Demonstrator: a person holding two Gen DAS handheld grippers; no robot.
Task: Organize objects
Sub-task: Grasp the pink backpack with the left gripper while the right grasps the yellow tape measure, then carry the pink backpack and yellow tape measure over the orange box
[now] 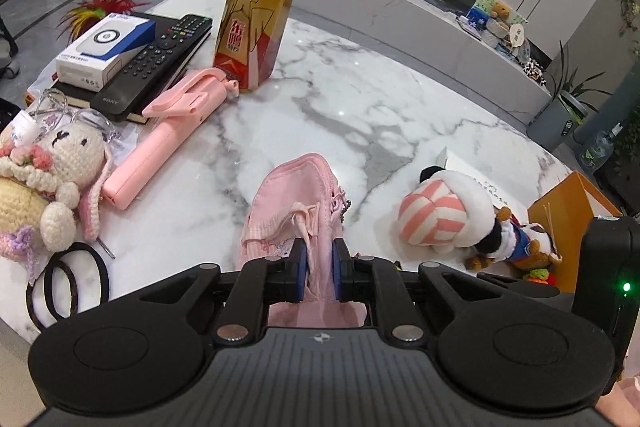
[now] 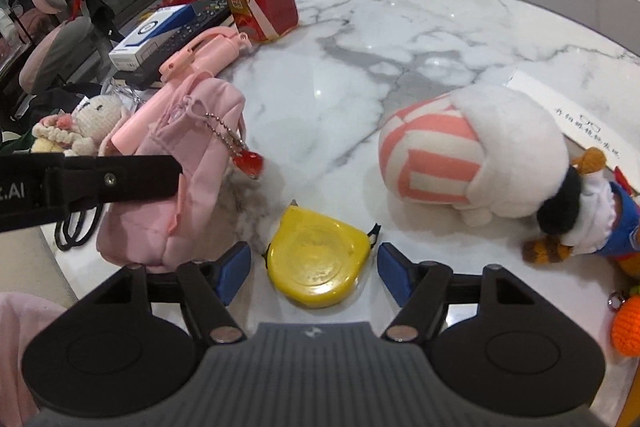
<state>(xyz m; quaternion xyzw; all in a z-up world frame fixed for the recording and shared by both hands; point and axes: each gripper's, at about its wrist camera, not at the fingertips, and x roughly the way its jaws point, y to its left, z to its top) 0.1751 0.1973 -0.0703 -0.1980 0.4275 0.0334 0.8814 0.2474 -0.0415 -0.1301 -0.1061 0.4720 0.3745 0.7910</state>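
On a white marble table (image 1: 360,95), the left gripper (image 1: 319,263) has its blue-padded jaws clamped on the near end of a pink fabric pouch (image 1: 292,203). The right gripper (image 2: 314,267) sits with its jaws wide apart on either side of a yellow tape measure (image 2: 318,257), which lies flat on the table, pads not touching it.

Only the right wrist view shows the tape measure, just right of the pouch (image 2: 180,179), and the red heart charm (image 2: 249,161) hanging on a ball chain from the pouch's zipper. Only the left wrist view shows the full clutter left of the pouch: black hair ties (image 1: 68,285), a crocheted bunny doll (image 1: 48,179), a pink selfie stick (image 1: 168,131) and a black remote (image 1: 154,63) marked "SONY", lying on a dark book beside a small blue-and-white box (image 1: 106,47).

Behind the pouch stands an upright bottle of amber tea (image 1: 258,15), white-capped, with a red-and-gold label in Chinese characters. Right of the pouch lies a white plush toy (image 1: 448,215) with pink-and-white stripes; past it, a white card (image 2: 572,107) bears handwritten Chinese that is too small to read. Whether the pouch holds anything cannot be told.
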